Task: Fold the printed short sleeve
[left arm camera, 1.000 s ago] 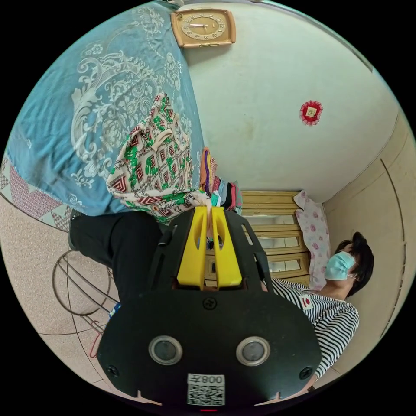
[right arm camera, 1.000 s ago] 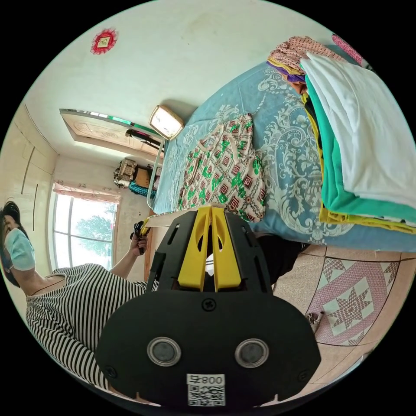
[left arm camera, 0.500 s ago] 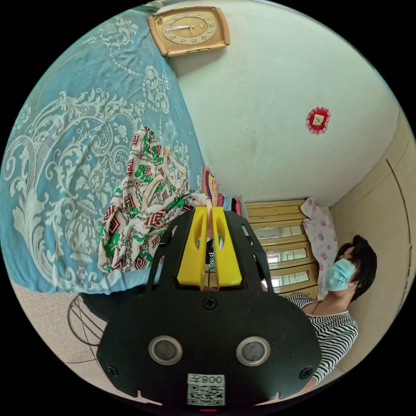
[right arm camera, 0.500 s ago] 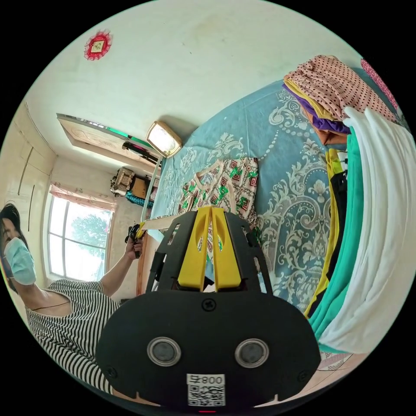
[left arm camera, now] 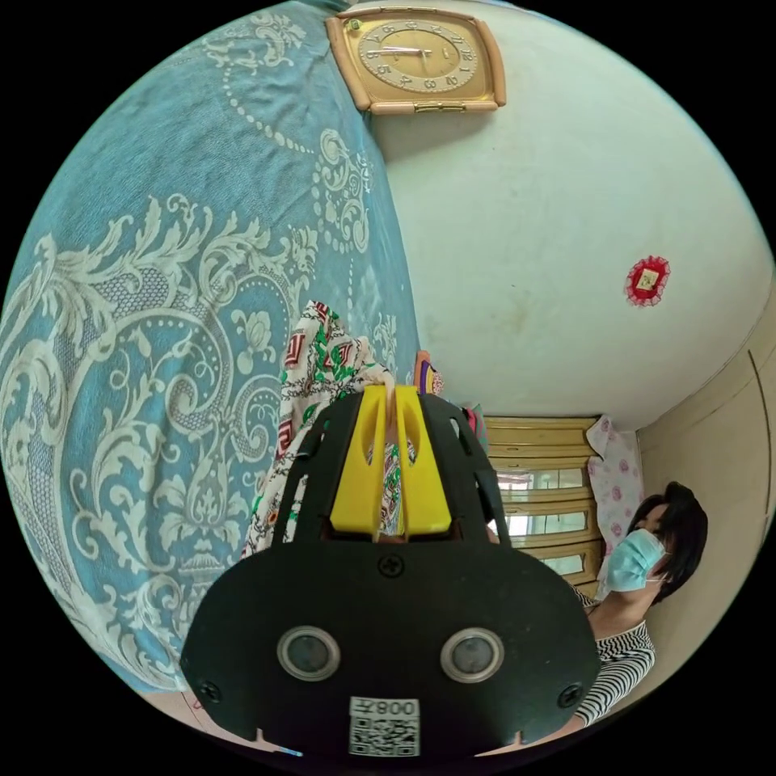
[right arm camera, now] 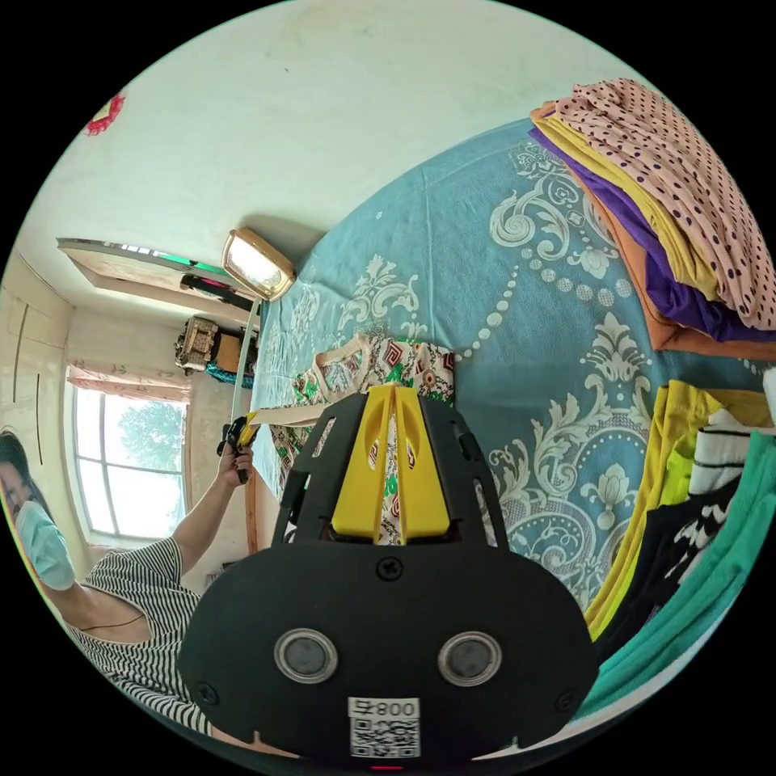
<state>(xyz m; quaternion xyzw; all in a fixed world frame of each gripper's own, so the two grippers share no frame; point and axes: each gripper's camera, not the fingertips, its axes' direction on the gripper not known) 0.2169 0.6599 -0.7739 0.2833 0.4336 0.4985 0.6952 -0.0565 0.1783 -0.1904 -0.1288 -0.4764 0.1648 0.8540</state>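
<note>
Both hand-held grippers — left point(left arm camera: 393, 392), right point(right arm camera: 393, 392) — pinch the shirt point(right arm camera: 380, 368) over the bed point(right arm camera: 501, 267), near its edge; keep them level, lay it flat.

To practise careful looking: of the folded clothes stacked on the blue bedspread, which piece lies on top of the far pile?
The pink piece with dark dots. It lies uppermost, above the yellow, purple and orange layers, which are all plain.

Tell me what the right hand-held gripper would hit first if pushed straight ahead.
The right hand-held gripper is shut on the printed short sleeve, so it meets that cloth at once; just beyond lies the blue patterned bedspread. Depth is unclear.
</note>
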